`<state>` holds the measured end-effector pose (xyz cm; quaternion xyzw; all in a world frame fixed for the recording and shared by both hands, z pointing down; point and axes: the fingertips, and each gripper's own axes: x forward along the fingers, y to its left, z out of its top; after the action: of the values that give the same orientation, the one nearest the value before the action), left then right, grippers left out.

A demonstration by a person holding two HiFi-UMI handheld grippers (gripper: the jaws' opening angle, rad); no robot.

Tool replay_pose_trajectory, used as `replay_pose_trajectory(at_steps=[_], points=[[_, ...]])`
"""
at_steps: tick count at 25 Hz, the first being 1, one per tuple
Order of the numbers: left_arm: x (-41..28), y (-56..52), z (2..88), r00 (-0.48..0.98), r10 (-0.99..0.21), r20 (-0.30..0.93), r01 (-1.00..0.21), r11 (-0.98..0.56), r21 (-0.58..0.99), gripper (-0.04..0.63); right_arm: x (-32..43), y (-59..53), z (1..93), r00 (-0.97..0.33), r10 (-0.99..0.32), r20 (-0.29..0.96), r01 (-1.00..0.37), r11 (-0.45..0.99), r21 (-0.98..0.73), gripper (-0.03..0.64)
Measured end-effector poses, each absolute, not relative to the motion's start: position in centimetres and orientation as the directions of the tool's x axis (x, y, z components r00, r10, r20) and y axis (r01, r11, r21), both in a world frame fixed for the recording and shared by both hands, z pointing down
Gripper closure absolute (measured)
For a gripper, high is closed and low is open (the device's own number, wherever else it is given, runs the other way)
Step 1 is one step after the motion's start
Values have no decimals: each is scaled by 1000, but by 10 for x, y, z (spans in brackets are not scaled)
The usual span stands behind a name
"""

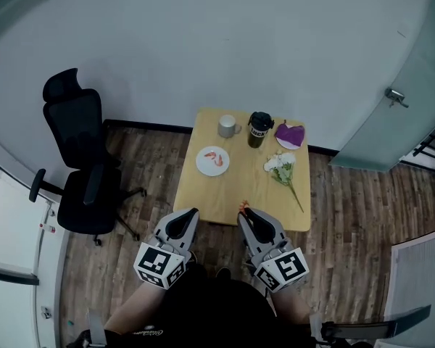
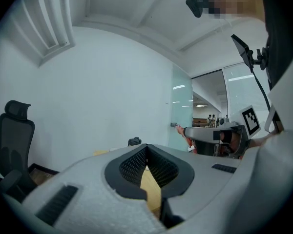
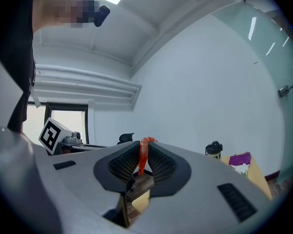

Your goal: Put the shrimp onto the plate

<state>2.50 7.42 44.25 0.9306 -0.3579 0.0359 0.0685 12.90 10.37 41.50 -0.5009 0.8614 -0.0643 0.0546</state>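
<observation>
An orange shrimp stands upright between the dark pads of my right gripper, which is shut on it. In the head view this gripper hovers just off the near edge of the wooden table, and the shrimp pokes out at its tip. A white plate lies left of the table's middle, a good way beyond both grippers, with another shrimp on it. My left gripper hangs beside the right one, also short of the table edge. Its pads meet at the tip with nothing held.
At the back of the table stand a grey mug, a black tumbler and a small plate with a purple thing. White flowers lie at the right. A black office chair stands left of the table, and a glass door is at the right.
</observation>
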Motion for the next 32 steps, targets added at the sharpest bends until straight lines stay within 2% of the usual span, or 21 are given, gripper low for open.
replay_pose_trajectory(at_steps=[10, 21, 32], points=[[24, 27, 451, 741, -663, 105, -672, -732, 117, 594, 130, 63, 421, -484, -875, -5, -865, 480, -144, 563], [3, -78, 440, 755, -651, 77, -655, -748, 108, 594, 107, -38, 413, -464, -886, -7, -880, 461, -115, 563], [-21, -163, 446, 805, -585, 98, -593, -796, 125, 594, 74, -121, 422, -411, -911, 40, -907, 404, -118, 563]])
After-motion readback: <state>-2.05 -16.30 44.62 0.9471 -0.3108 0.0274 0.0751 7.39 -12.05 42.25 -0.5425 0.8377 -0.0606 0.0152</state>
